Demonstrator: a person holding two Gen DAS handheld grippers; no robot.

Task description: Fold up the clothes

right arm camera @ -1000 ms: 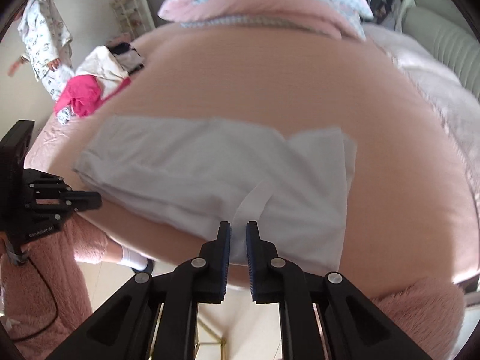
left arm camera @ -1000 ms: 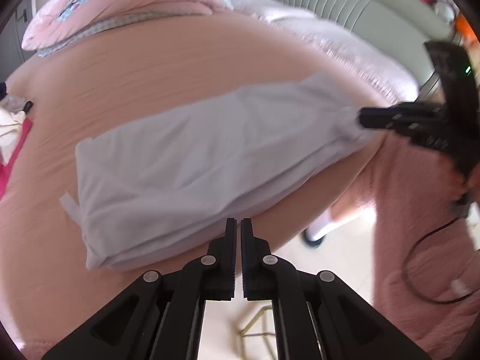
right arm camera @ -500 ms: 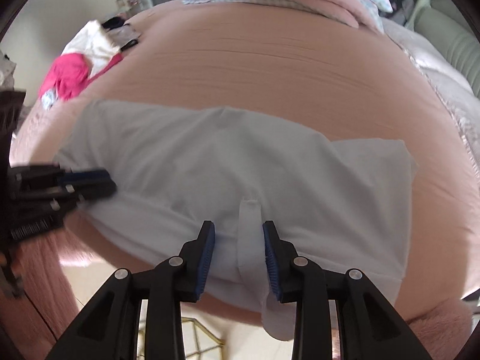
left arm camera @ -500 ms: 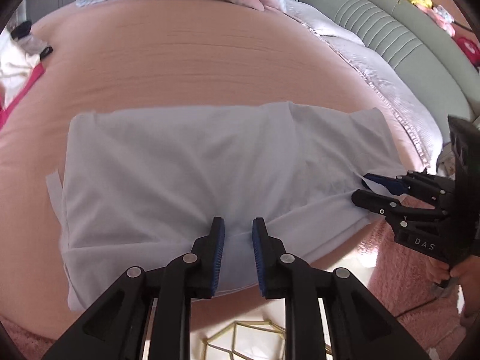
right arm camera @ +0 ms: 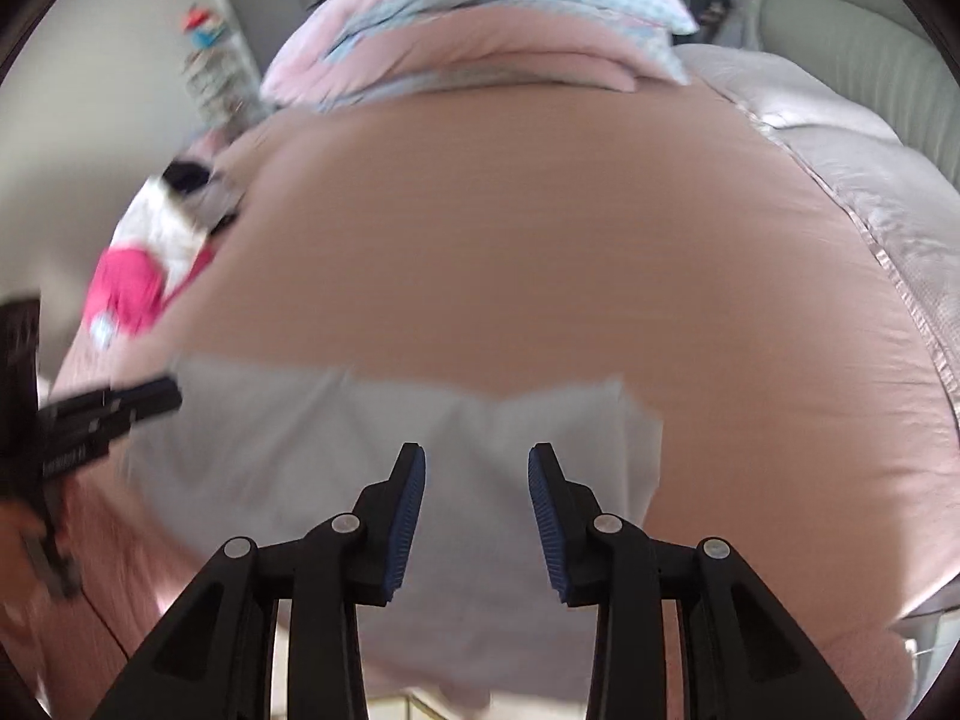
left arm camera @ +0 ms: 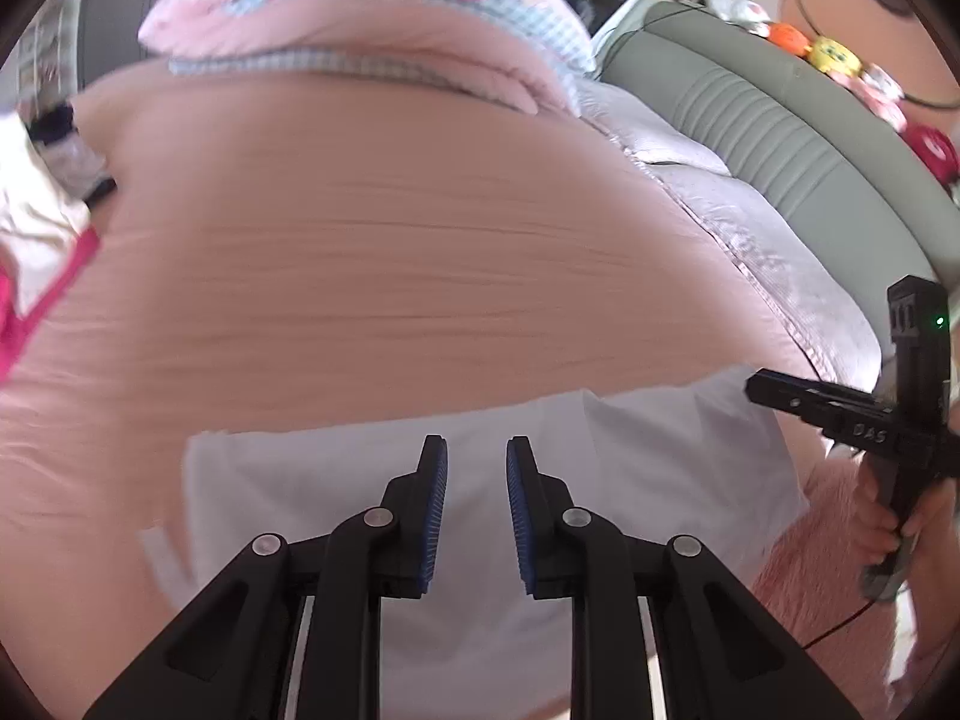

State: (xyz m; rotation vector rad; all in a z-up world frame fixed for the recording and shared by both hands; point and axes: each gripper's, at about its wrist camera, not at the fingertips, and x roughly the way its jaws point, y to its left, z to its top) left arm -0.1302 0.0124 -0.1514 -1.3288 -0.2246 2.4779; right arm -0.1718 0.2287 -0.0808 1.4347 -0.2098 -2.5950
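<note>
Pink bedding fills both of my views, a bed point(left arm camera: 384, 276) spread wide under the cameras. Nearest to me, my left gripper point(left arm camera: 477, 504) has its fingers point(left arm camera: 433, 510) released, blue pads apart with nothing between them, and the white garment point(left arm camera: 630, 480) lies flat directly beneath and ahead of them at the near edge of the bed. Its far hem runs just beyond the fingertips, and a narrow white strip pokes out at its left side. From the other camera, my right gripper point(right arm camera: 477, 516) is likewise spread, fingers point(right arm camera: 405, 516) wide apart and empty, hanging over the same garment point(right arm camera: 288, 438), which reaches left and right of them; the picture there is blurred.

Right of my left fingers, the right gripper point(left arm camera: 757, 385) shows side-on over the garment's right corner, held by a hand point(left arm camera: 888, 516) with a pink fuzzy sleeve point(left arm camera: 798, 546) below it. Left of my right fingers, the left gripper point(right arm camera: 168, 393) sits over the garment's left edge.

Farther off, left of the fingers, a heap of white and bright pink clothes point(right arm camera: 141, 276) rests on the bed. Beyond everything, a pink and blue-checked pillow point(left arm camera: 372, 6) lies at the far end, with a pale quilted cover point(left arm camera: 774, 240) and a green padded headboard point(left arm camera: 780, 138) off to the right.
</note>
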